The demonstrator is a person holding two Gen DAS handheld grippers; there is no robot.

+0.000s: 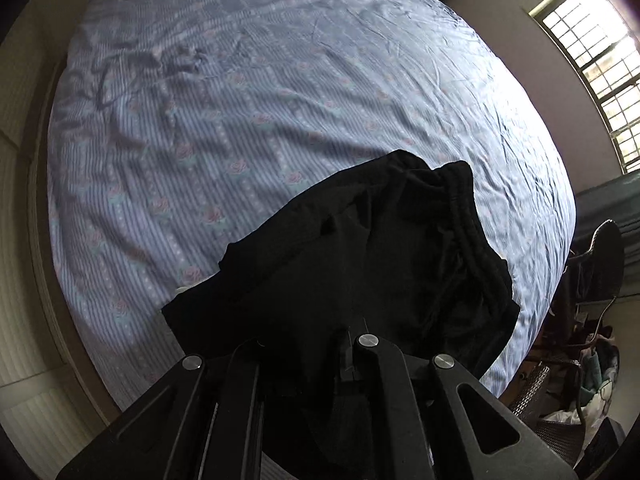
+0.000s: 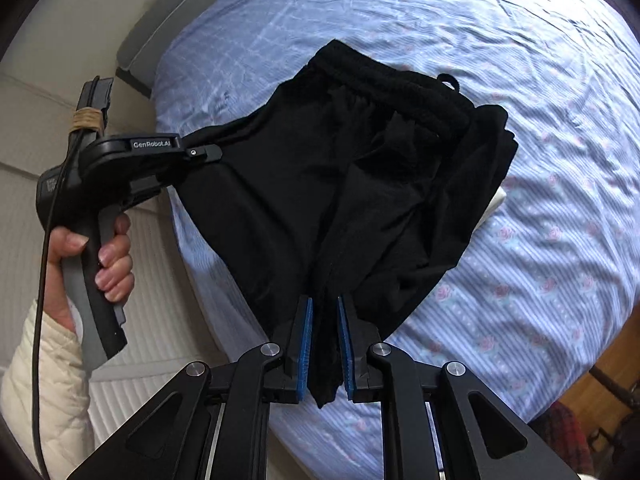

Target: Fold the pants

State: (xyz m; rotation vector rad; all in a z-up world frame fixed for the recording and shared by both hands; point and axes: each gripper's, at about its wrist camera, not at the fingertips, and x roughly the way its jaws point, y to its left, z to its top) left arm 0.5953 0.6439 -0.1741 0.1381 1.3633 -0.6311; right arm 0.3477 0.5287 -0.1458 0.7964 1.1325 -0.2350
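The black pants (image 2: 360,184) are held up over the blue striped bed sheet (image 2: 540,240), waistband end resting on the bed. My right gripper (image 2: 325,340) is shut on a bunched edge of the pants between its blue pads (image 2: 306,344). My left gripper (image 2: 200,154), seen from the side in the right wrist view, is shut on the pants' other near edge. In the left wrist view the pants (image 1: 360,260) drape over and hide the left gripper's fingertips (image 1: 308,344); the elastic waistband (image 1: 468,216) lies to the right.
The bed (image 1: 240,100) fills most of both views, with a rumpled patch at the far left. A grey headboard cushion (image 2: 172,20) and cream padded wall (image 2: 160,320) lie left. A window (image 1: 592,60) and cluttered chairs (image 1: 580,340) stand at the right.
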